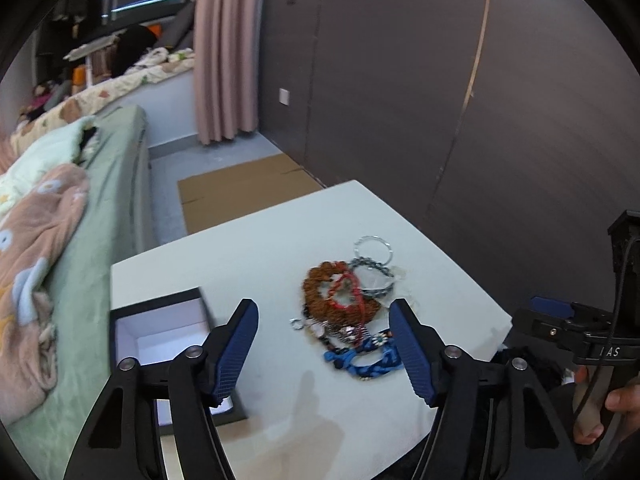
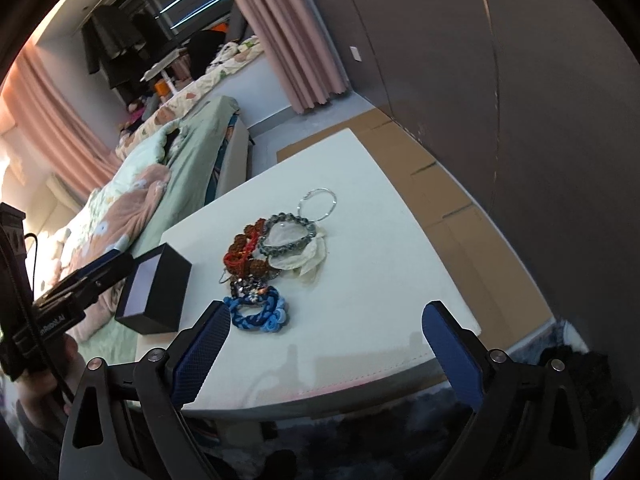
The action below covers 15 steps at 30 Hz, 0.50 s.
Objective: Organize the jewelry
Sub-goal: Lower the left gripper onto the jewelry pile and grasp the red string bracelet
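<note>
A pile of jewelry lies on the white table (image 1: 240, 248): a brown bead bracelet (image 1: 320, 280) with red cord, a grey bead bracelet (image 2: 286, 234), a thin silver bangle (image 2: 318, 204) and a blue braided bracelet (image 1: 360, 360), also in the right wrist view (image 2: 260, 314). An open black box (image 1: 160, 332) with a white inside stands at the table's left; it also shows in the right wrist view (image 2: 156, 292). My left gripper (image 1: 324, 344) is open and empty, just in front of the pile. My right gripper (image 2: 326, 350) is open and empty over the table's near edge.
A bed (image 1: 100, 200) with green sheets and a pink blanket runs along the table's left side. A dark wardrobe wall (image 1: 440, 100) stands to the right. Flat cardboard (image 1: 240, 196) lies on the floor beyond the table. A pink curtain (image 1: 224, 48) hangs behind.
</note>
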Available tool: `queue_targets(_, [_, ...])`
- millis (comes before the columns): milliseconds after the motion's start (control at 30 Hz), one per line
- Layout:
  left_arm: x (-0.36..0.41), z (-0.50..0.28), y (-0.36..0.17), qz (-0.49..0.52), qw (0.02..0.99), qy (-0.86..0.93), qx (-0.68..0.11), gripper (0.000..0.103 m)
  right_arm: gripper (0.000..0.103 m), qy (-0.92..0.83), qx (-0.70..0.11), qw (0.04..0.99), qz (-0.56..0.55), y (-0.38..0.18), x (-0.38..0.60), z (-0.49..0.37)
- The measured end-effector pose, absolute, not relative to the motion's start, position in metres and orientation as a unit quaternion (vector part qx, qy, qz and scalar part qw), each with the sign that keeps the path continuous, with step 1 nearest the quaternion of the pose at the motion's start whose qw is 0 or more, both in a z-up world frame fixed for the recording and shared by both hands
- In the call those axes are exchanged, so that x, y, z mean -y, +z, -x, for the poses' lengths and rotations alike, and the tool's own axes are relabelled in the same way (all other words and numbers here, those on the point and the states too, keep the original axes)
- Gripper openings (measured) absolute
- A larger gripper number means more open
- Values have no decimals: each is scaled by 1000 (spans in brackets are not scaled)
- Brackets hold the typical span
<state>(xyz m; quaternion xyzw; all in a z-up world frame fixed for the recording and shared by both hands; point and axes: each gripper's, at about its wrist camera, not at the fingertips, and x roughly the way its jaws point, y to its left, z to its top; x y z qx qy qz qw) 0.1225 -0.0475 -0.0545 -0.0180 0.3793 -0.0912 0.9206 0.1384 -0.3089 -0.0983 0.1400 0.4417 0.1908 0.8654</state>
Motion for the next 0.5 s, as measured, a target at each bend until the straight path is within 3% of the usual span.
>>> queue_targets(167, [68,-146,-59,-9,907,-117,-404,57,97,200,-447,855,-172,-107,318,-151])
queue_targets(267, [75,-158,-61,-8,899,-133,-418,56,88,202,-457,847,-184,-112,322,-157])
queue_targets(500, [98,-188,-77,-24,880,-146,-452,47,87,207,-470,833,-205,-120,327,-166])
